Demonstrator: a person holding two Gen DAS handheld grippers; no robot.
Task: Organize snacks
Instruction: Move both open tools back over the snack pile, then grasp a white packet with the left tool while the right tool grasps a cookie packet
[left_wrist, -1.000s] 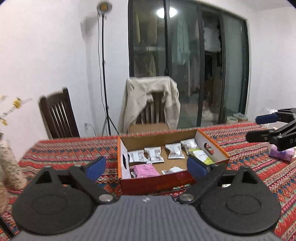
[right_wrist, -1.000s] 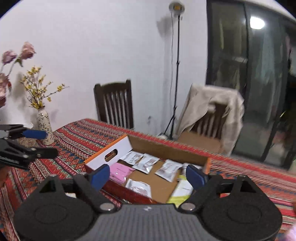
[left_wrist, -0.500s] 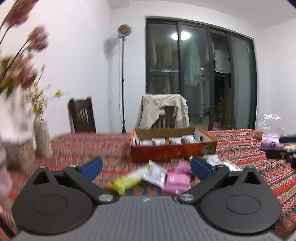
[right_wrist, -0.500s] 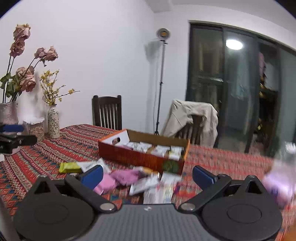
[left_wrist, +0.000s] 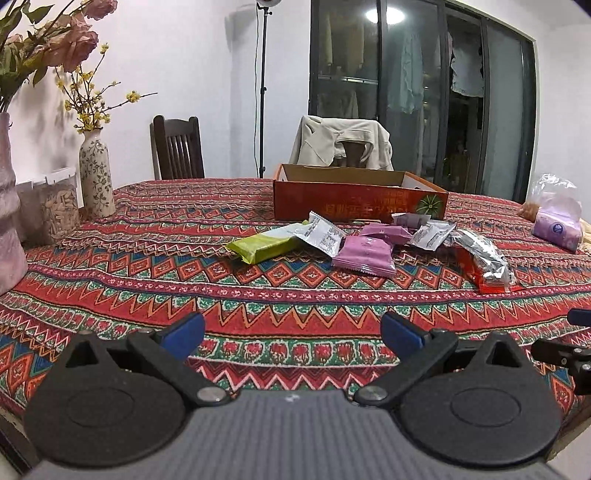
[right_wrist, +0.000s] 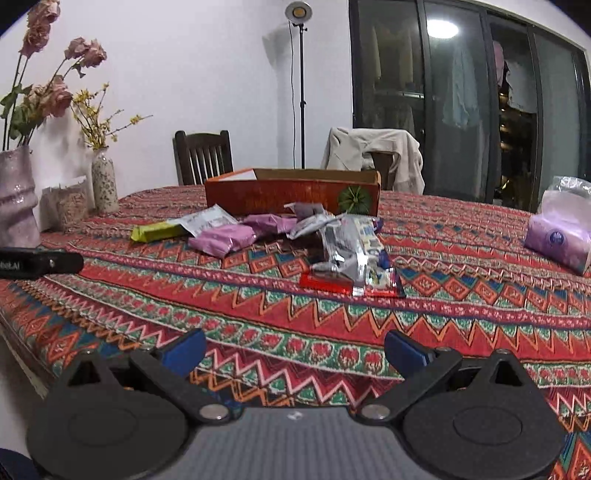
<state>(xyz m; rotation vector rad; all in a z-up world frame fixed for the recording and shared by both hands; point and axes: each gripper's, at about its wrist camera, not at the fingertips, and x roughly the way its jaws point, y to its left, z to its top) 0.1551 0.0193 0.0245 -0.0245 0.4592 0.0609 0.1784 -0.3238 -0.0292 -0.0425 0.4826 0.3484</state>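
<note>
I am holding the left gripper (left_wrist: 291, 332) and the right gripper (right_wrist: 293, 349) low over the near edge of the counter (left_wrist: 147, 288), both with jaws spread wide and nothing between them, the right having just been opening. Ahead, loose snack packets are lying in a cluster: a green packet (left_wrist: 264, 246), a purple packet (left_wrist: 364, 254), and a red-and-silver packet (right_wrist: 351, 269). Behind them the orange cardboard box (left_wrist: 356, 199) is sitting further back on the counter.
</note>
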